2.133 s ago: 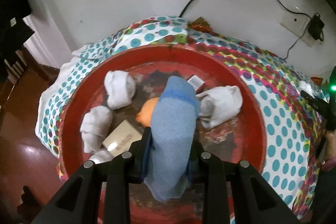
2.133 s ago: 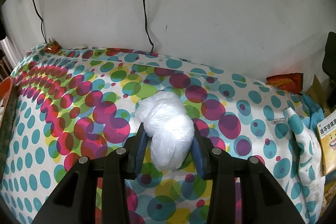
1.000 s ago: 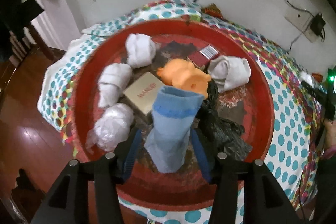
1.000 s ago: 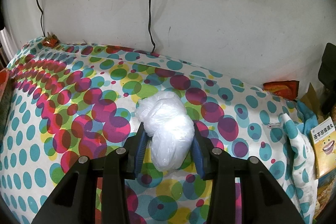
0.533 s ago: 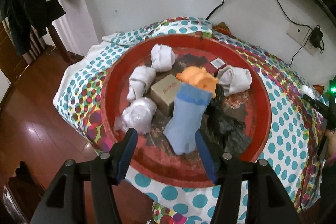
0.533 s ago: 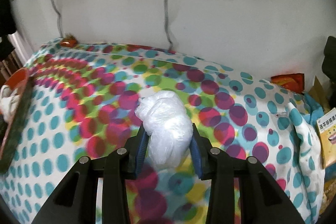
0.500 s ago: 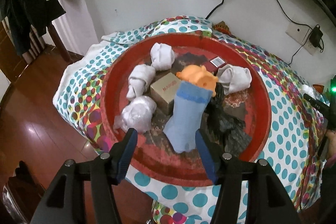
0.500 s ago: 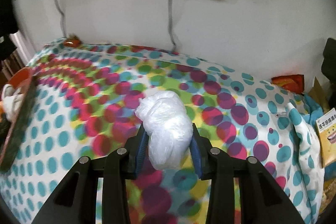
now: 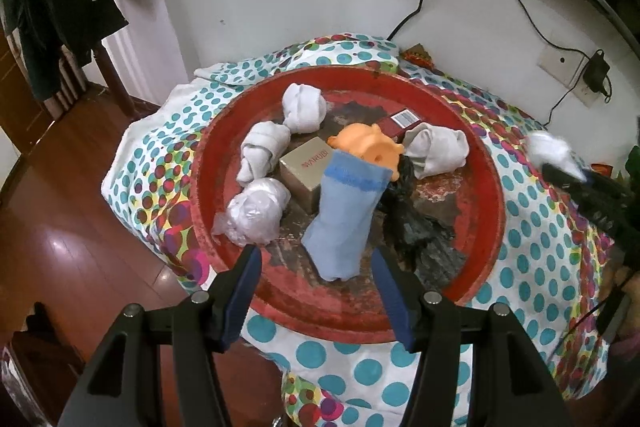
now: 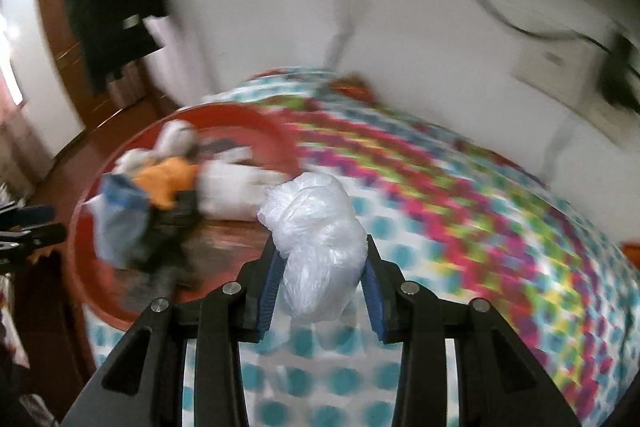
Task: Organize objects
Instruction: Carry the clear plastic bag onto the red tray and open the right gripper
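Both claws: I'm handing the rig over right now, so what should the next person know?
Left claw: open, empty, in front of the blue sock, which stands in the red tray.
Right claw: shut on the white plastic bag bundle, above the dotted cloth beside the tray.
Done: sock, rolled white socks, box and orange toy are in the tray.
Left: probably place the bundle in the tray.

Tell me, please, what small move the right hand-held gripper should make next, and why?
Probably carry the crumpled clear plastic bag on over the round red tray and lower it there. The right hand-held gripper is shut on the bag above the polka-dot cloth, just beside the tray. The left hand-held gripper stands open, and the blue sock already stands in the tray.
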The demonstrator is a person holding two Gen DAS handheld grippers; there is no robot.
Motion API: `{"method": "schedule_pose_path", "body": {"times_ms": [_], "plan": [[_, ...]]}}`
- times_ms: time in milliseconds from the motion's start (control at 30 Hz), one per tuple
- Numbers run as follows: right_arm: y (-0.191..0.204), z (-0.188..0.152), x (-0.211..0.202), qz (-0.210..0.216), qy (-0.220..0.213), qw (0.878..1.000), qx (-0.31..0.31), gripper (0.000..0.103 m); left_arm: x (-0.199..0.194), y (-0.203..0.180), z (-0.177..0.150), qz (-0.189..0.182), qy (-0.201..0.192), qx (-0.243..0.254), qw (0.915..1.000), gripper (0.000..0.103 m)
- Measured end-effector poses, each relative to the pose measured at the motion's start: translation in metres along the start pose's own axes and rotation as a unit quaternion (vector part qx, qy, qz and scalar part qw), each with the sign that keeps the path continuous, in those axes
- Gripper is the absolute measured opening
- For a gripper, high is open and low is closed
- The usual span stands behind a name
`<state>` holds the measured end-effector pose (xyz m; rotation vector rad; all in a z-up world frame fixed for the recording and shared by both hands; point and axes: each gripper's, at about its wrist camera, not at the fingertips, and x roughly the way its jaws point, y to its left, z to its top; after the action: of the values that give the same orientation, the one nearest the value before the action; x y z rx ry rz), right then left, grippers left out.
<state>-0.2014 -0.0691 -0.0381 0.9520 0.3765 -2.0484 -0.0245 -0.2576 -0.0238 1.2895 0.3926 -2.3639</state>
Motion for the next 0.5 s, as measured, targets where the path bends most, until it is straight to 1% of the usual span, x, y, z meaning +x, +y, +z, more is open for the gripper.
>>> {"method": "schedule_pose_path", "body": {"times_ms": [33, 100, 133, 200, 267, 400, 467, 500], "plan": [[0.013, 0.003, 0.004, 0.007, 0.003, 1.000, -0.009, 0.037, -0.001, -0.001, 0.001, -0.003, 0.003, -0.001, 1.0000, 0.059], [0.039, 0.009, 0.016, 0.019, 0.010, 0.999, -0.029, 0.037, -0.004, -0.003, 0.001, 0.004, -0.003, 0.002, 1.0000, 0.059], [0.047, 0.010, 0.021, 0.021, 0.014, 0.999, -0.035, 0.037, -0.005, -0.005, 0.002, 0.011, -0.005, 0.006, 0.9999, 0.059], [0.065, 0.013, 0.032, 0.027, 0.024, 0.998, -0.046, 0.037, -0.007, -0.007, 0.001, 0.010, -0.009, 0.008, 0.9999, 0.059], [0.076, 0.017, 0.042, 0.026, 0.031, 0.998, -0.050, 0.037, -0.009, -0.008, 0.001, 0.006, -0.008, 0.009, 0.9999, 0.059], [0.087, 0.022, 0.056, 0.022, 0.043, 0.998, -0.050, 0.037, -0.007, 0.001, 0.002, 0.010, -0.006, -0.017, 0.9998, 0.059], [0.087, 0.022, 0.060, 0.023, 0.050, 0.998, -0.036, 0.038, -0.006, 0.003, 0.001, 0.021, -0.003, -0.017, 0.9996, 0.059], [0.087, 0.021, 0.062, 0.025, 0.054, 0.998, -0.029, 0.038, -0.006, 0.004, 0.000, 0.019, -0.005, -0.016, 0.9997, 0.059]]}}
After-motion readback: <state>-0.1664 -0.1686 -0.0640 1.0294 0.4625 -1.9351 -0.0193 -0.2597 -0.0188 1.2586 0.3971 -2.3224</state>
